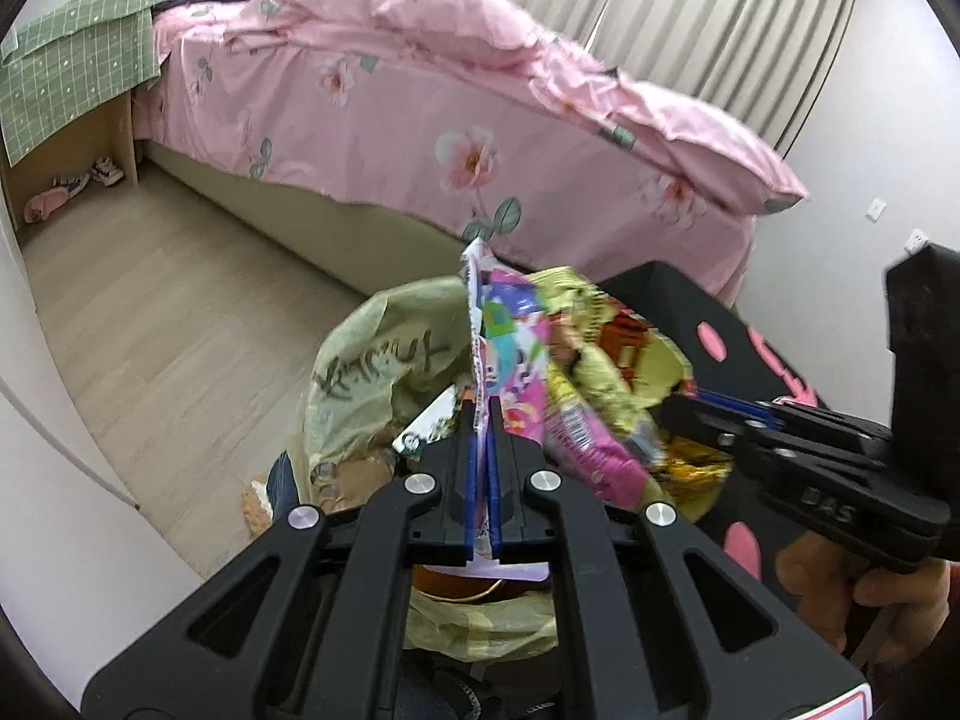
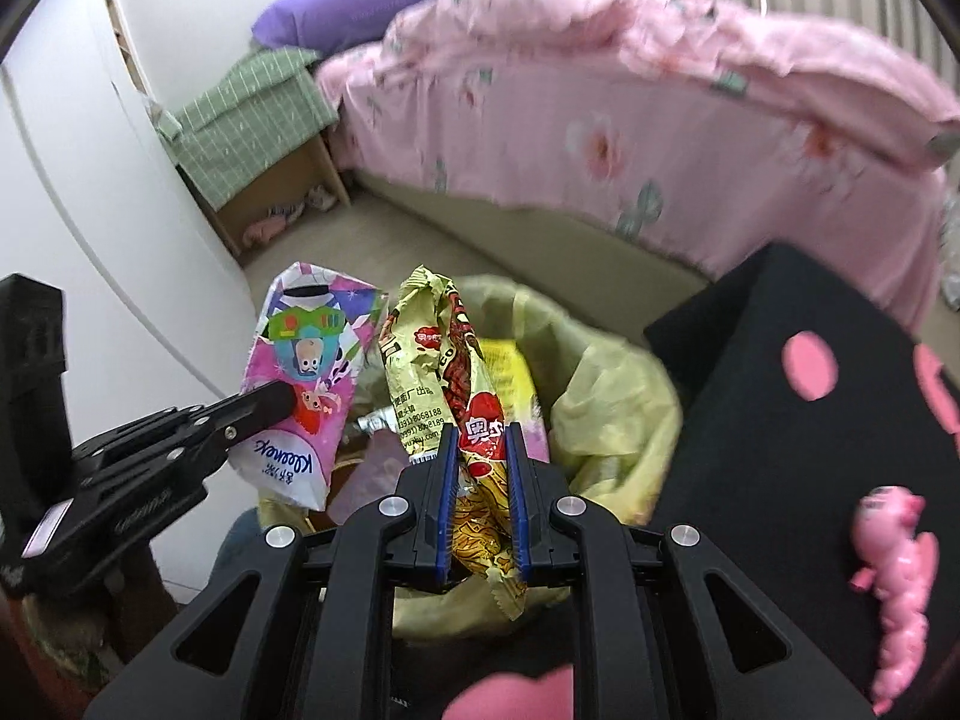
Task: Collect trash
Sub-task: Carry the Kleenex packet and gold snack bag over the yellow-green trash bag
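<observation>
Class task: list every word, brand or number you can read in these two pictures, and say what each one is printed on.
"Kleenex": pink tissue pack, seen upside down.
"DAS": body of the right claw.
Scrawled black writing: yellow bin bag, not legible.
Chinese print and phone numbers: yellow snack wrapper, too small to read reliably.

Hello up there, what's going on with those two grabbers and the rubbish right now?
Left gripper shut on pink cartoon tissue packet. Right gripper shut on yellow crinkled snack wrapper. Both above yellow-green plastic bin bag, mouth open. Nothing blocking the drop.
</observation>
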{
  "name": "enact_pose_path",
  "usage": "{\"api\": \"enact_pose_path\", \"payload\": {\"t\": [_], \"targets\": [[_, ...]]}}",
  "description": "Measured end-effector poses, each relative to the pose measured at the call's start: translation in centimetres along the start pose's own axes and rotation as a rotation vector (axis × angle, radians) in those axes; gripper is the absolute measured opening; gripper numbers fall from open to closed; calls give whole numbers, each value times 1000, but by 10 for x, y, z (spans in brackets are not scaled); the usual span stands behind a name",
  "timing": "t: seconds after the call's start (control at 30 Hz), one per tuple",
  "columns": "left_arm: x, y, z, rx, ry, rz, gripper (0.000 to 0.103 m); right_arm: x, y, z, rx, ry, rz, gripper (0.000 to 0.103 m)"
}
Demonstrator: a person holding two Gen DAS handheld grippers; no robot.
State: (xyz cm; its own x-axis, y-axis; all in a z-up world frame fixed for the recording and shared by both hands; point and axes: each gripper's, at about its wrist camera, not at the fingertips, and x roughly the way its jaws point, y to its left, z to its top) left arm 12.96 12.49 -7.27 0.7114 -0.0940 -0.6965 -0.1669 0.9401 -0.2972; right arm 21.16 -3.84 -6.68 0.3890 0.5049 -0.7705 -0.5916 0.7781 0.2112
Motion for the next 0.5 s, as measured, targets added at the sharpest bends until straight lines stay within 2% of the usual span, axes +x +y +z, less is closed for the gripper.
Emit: {"api": "enact_pose_path", "payload": {"t": [0.1, 0.27, 0.5], "targets": [[12, 2, -3, 3, 27, 16, 2, 24, -1, 4, -13, 41, -13, 15], [26, 8, -9, -12, 54, 16, 2, 40, -4, 11, -28, 71, -42, 15], [40, 12, -12, -33, 86, -13, 2, 32, -15, 0, 42, 76, 23, 15]]}}
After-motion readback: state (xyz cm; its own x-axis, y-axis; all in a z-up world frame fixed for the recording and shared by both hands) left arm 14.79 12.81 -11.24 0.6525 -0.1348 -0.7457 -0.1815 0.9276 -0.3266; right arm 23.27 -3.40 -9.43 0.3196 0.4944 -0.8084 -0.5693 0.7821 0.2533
